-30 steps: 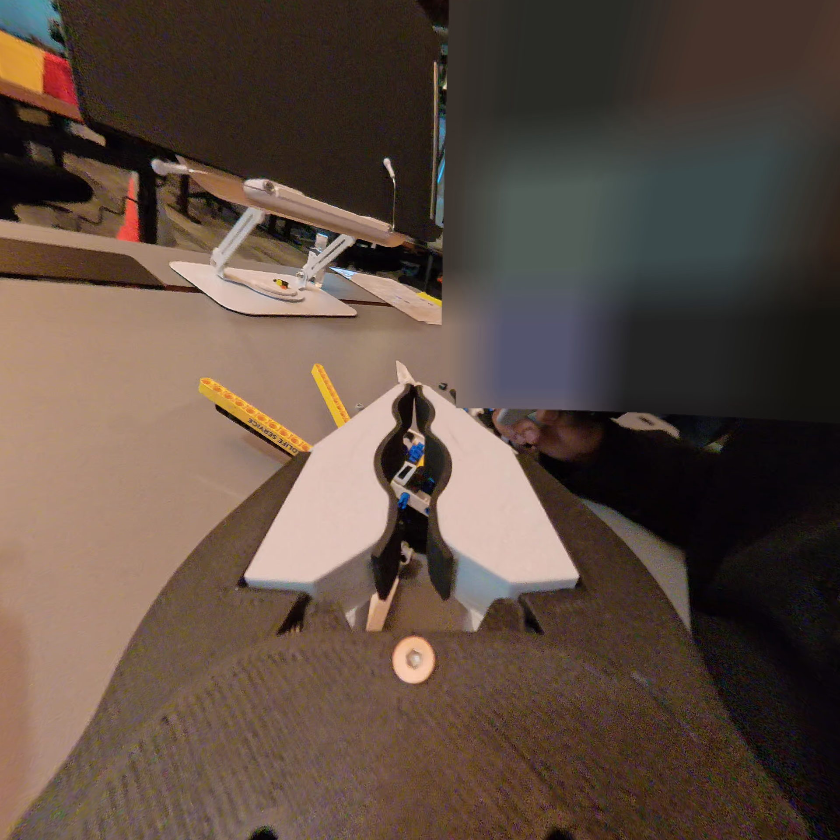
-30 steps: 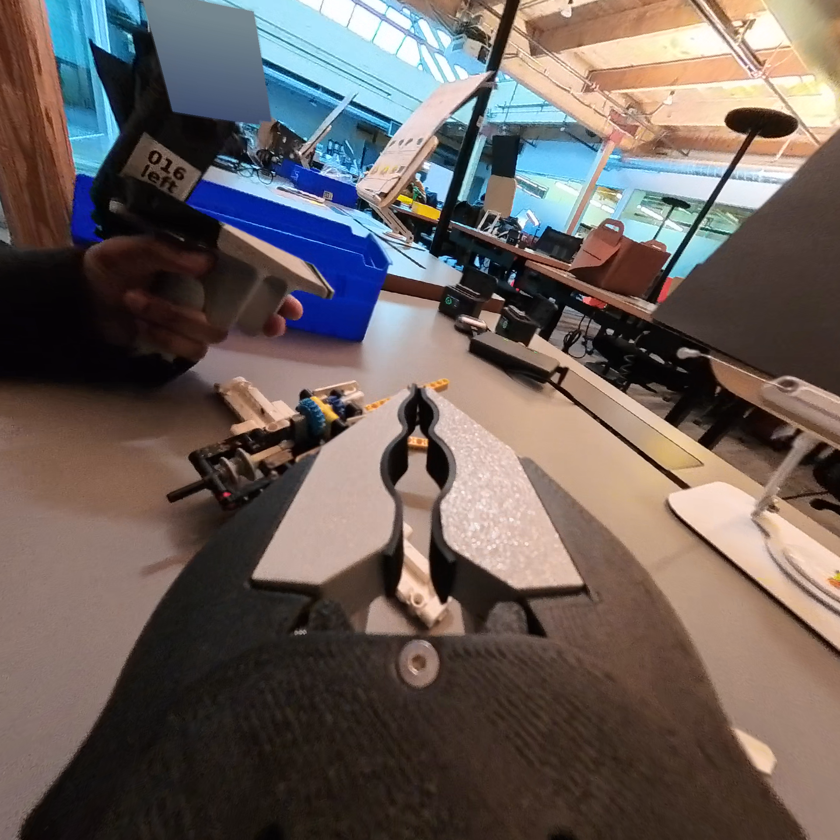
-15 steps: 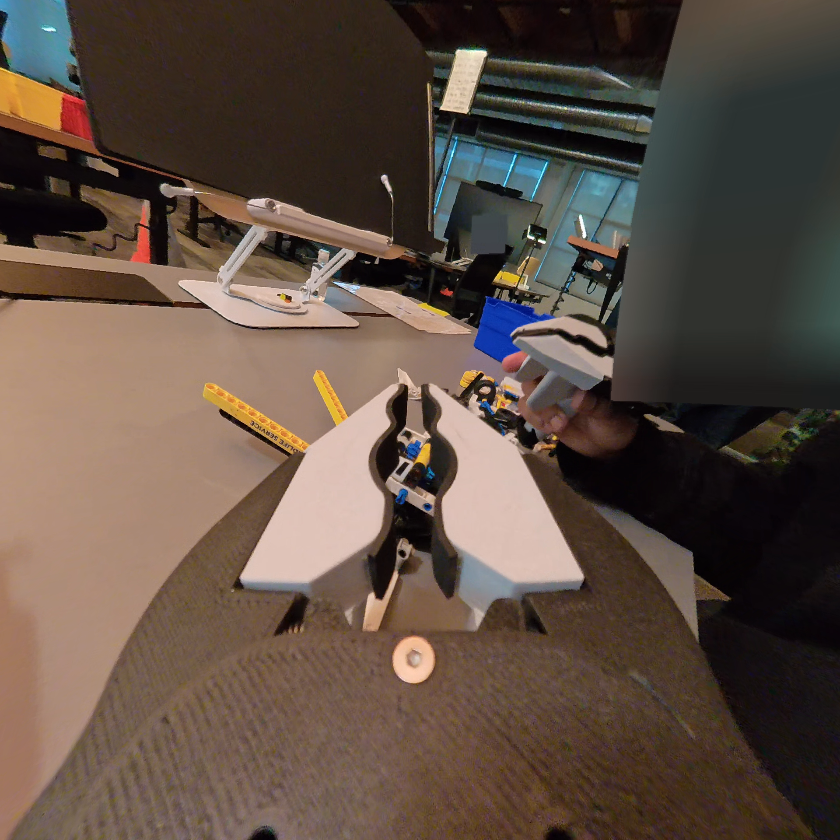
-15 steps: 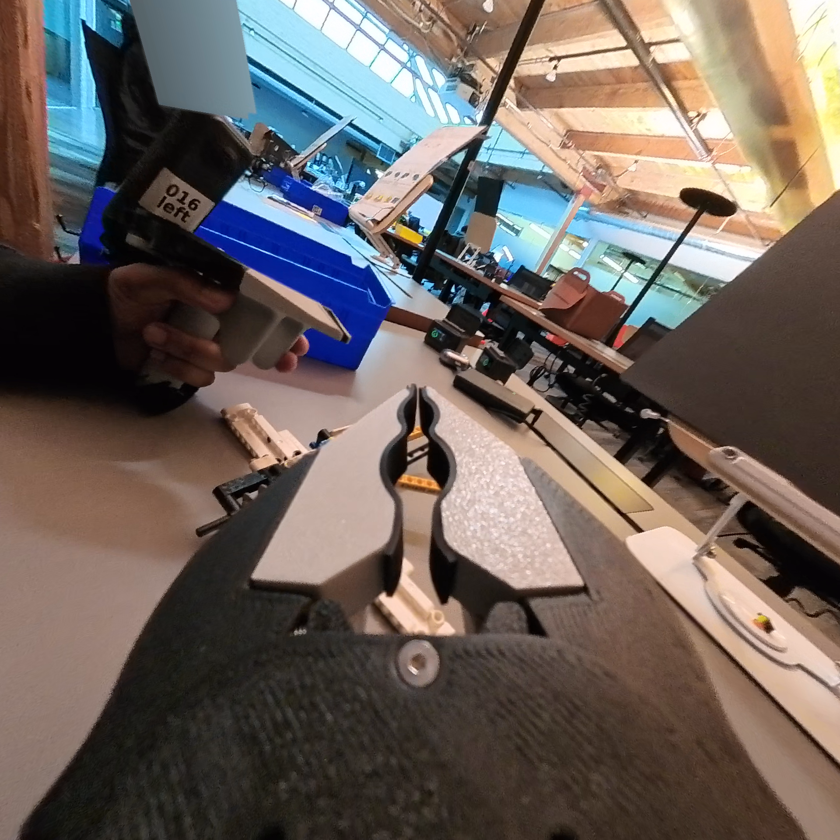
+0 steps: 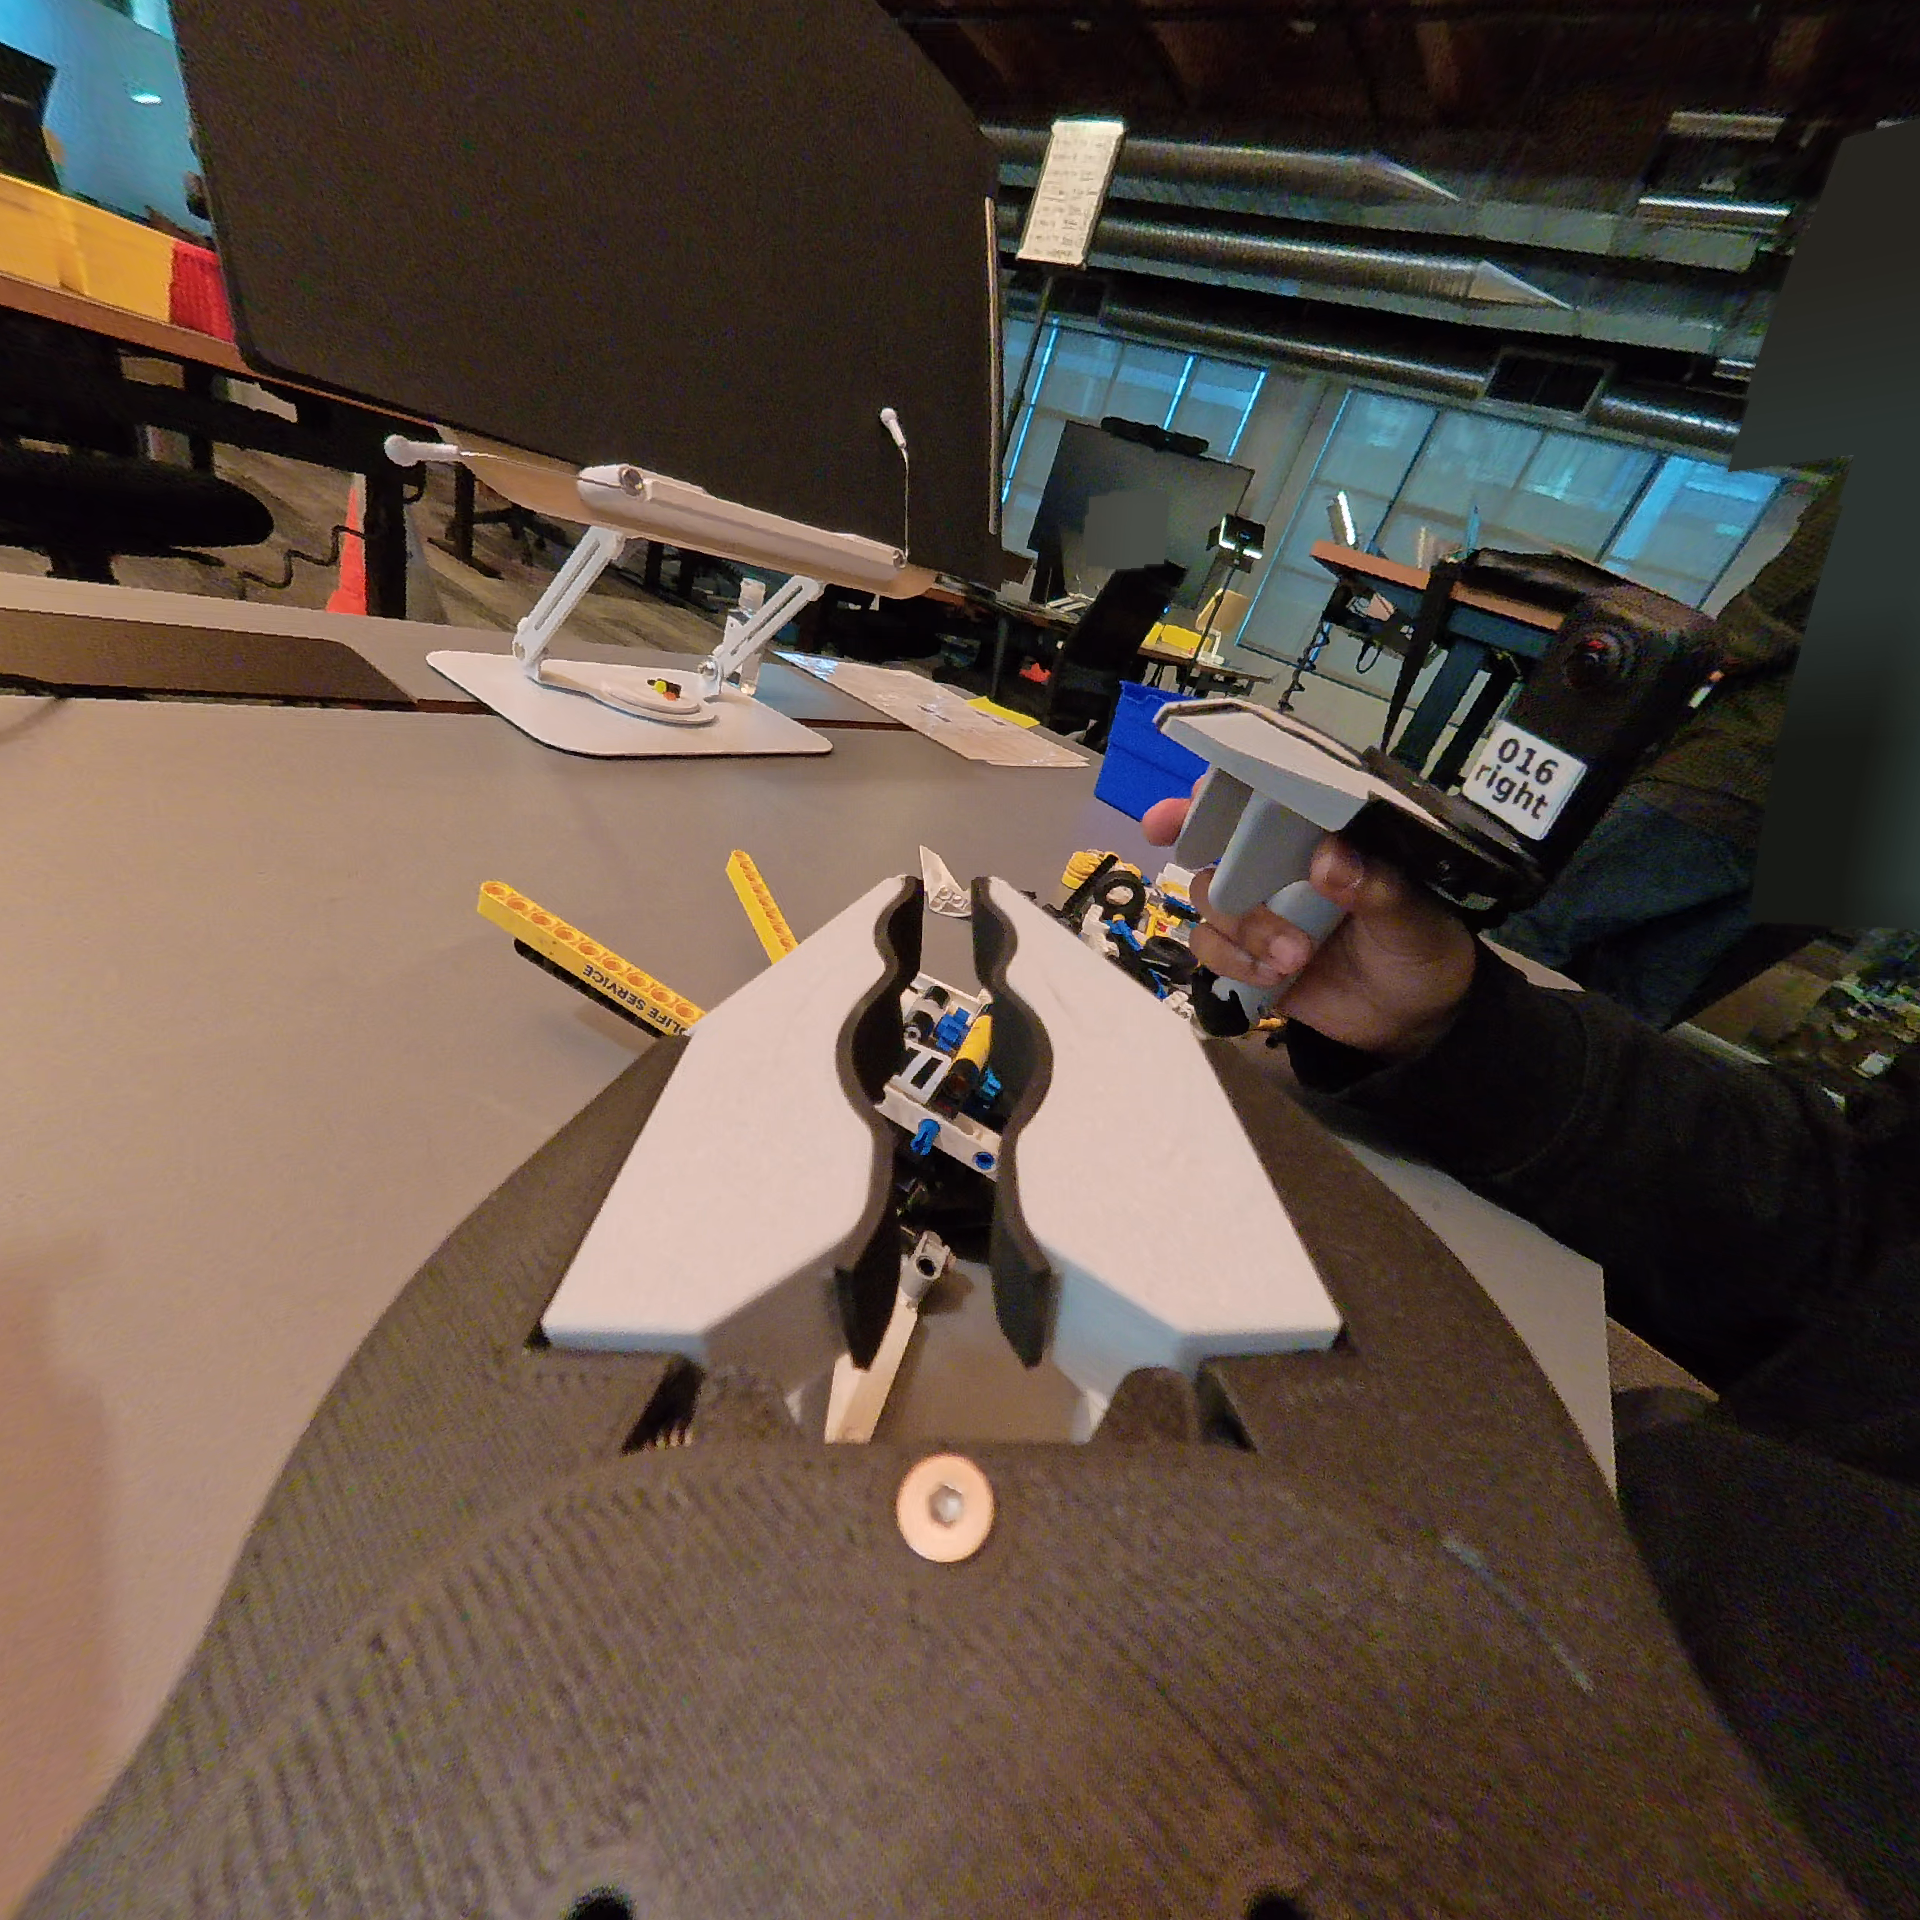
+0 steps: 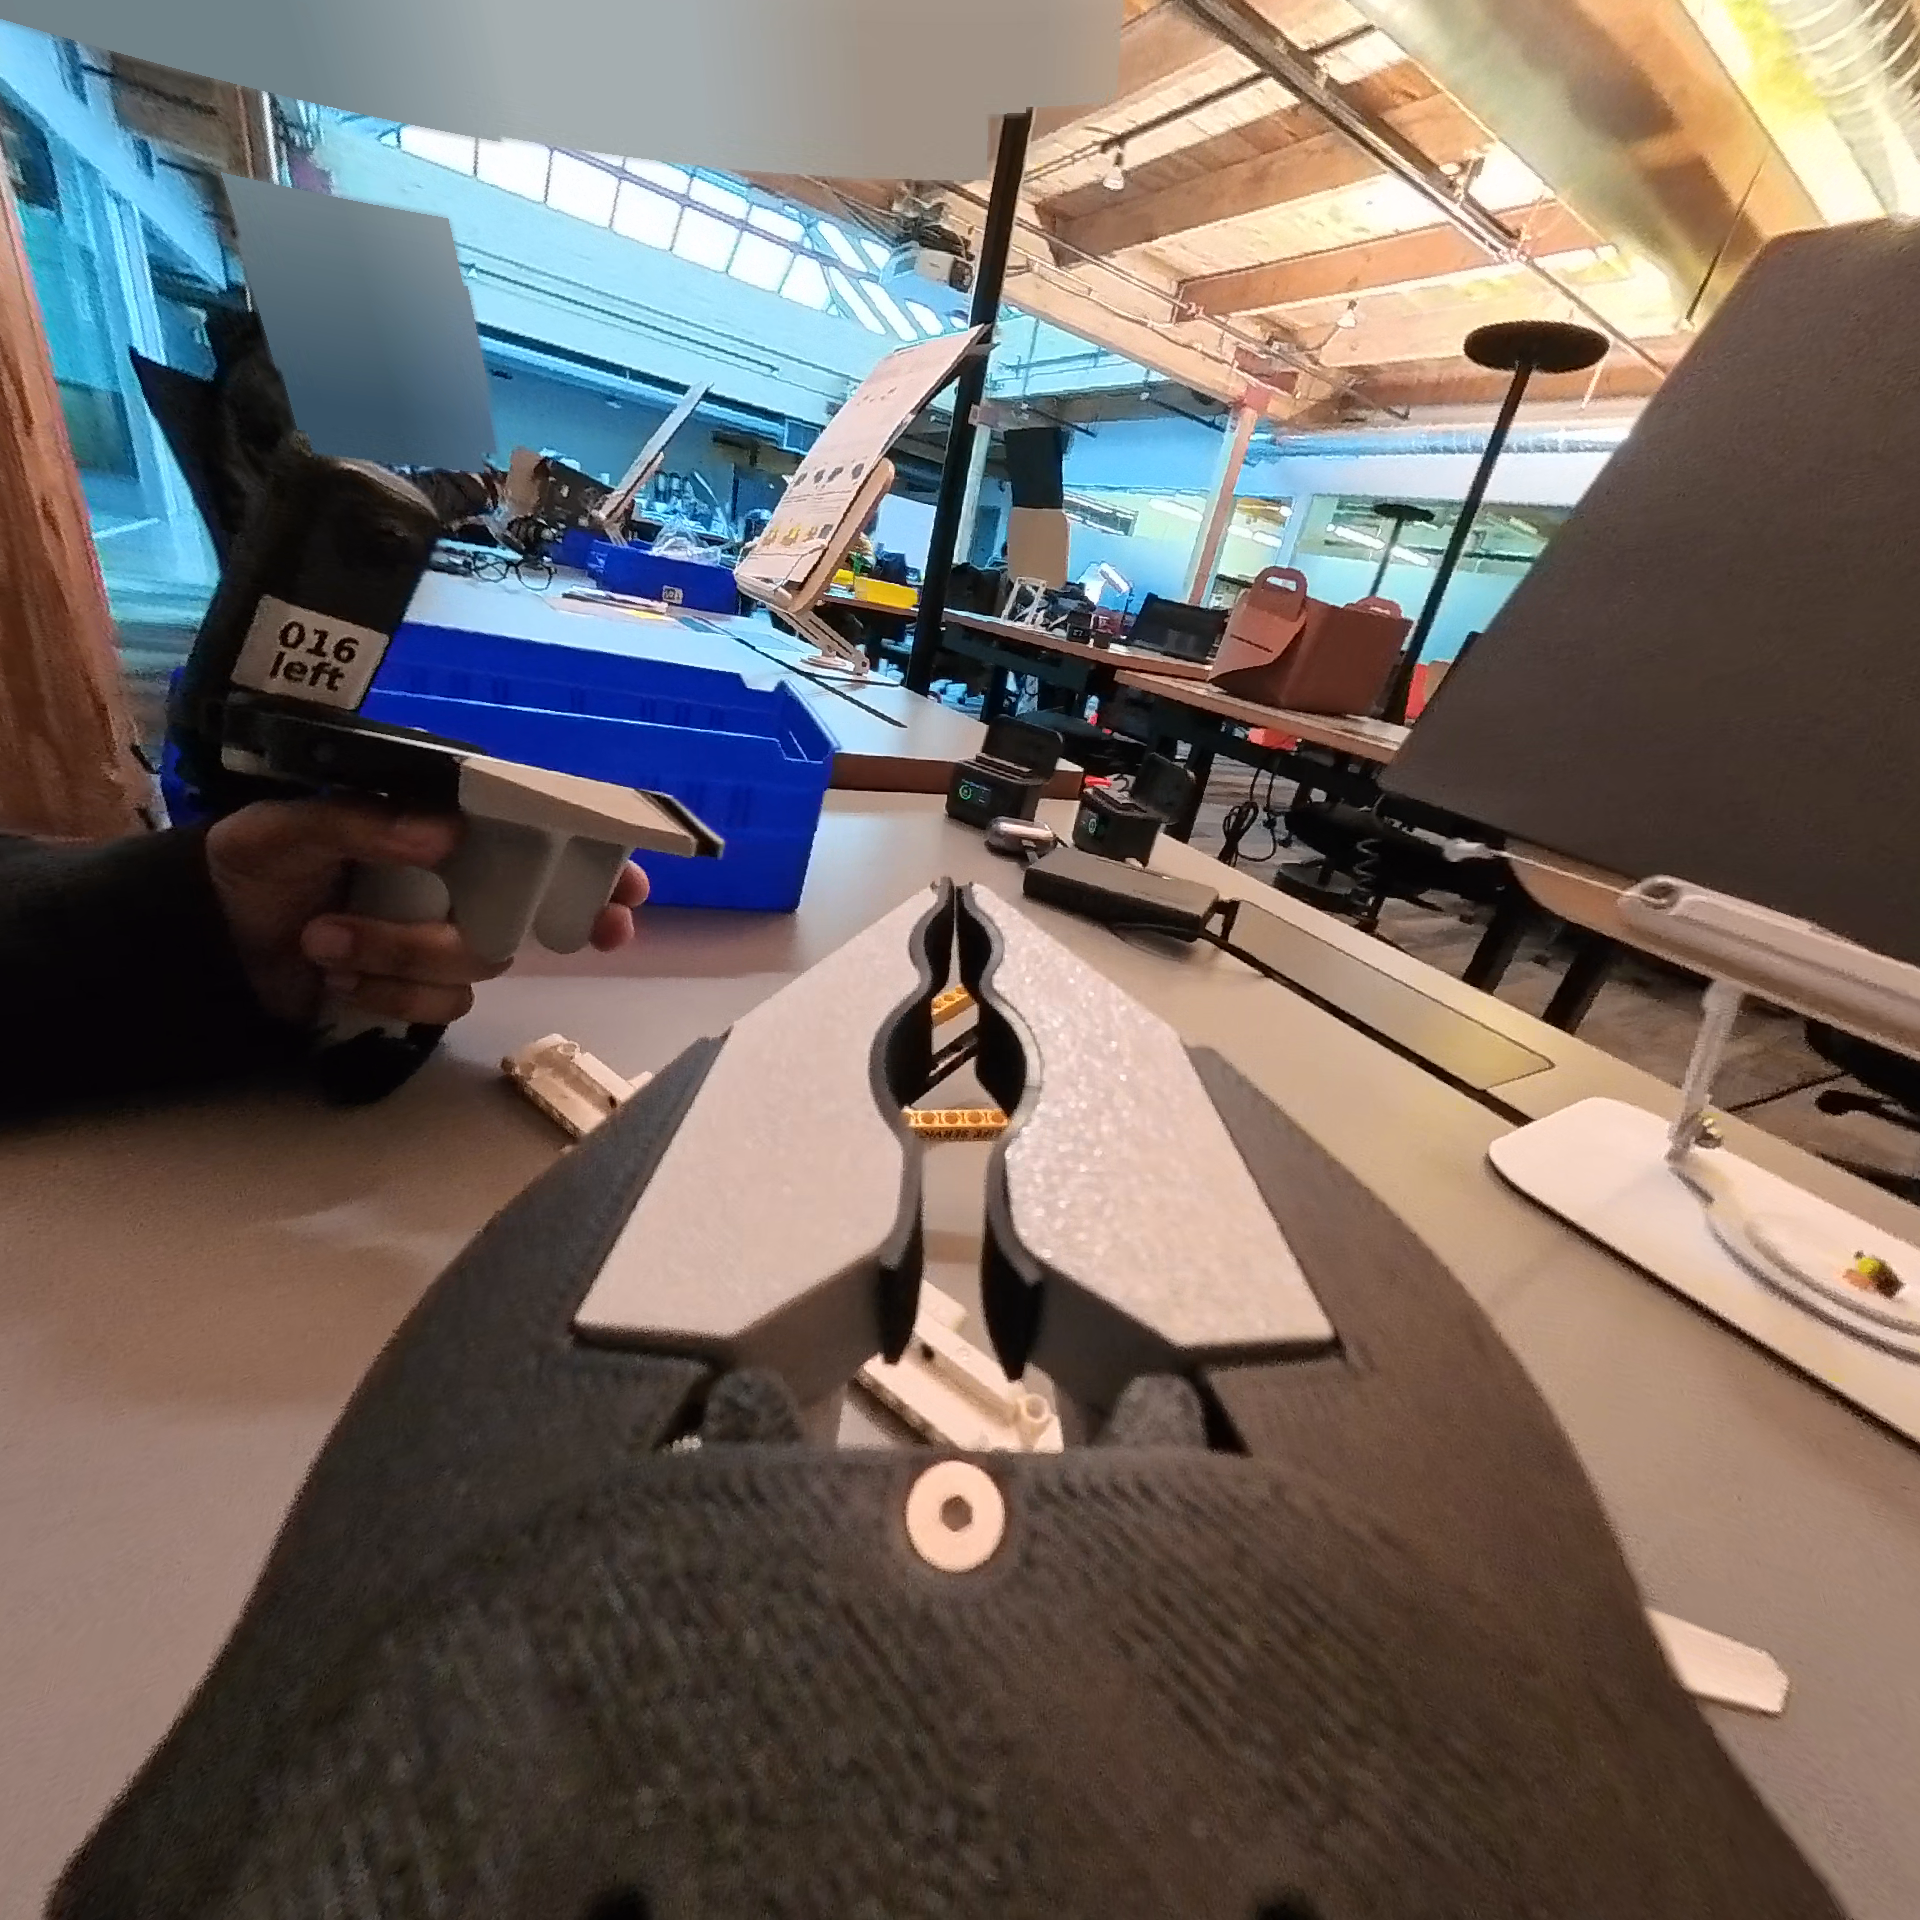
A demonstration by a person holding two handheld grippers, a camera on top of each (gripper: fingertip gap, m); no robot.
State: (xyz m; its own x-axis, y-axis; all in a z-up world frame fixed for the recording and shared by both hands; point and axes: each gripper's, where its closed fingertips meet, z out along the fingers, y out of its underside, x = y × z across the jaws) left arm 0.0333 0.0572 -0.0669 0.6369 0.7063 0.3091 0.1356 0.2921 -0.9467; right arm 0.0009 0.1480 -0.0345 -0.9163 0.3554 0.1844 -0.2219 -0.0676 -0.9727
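Left hand-held gripper [image 5: 945, 896] has cracked open since a second ago, when its tips met: now a narrow slit between the tips, nothing gripped. It hovers low over the grey table [image 5: 260, 935], above a small white brick assembly with blue and yellow bits [image 5: 951, 1060]. Right hand-held gripper [image 6: 954, 894] has tipped up over the same stretch; tips meet, nothing between them.

Two yellow holed beams [image 5: 582, 956] lie just left of the left gripper on bare table, with open room beyond them up to the white stand base [image 5: 623, 727]. Right of it, a loose pile of bricks and black wheels [image 5: 1132, 914] sits by the hand [image 5: 1351, 966] holding the right gripper.

Blue bin [image 6: 623, 748] stands behind the left gripper; black adapter [image 6: 1122, 894] lies near the far table edge.
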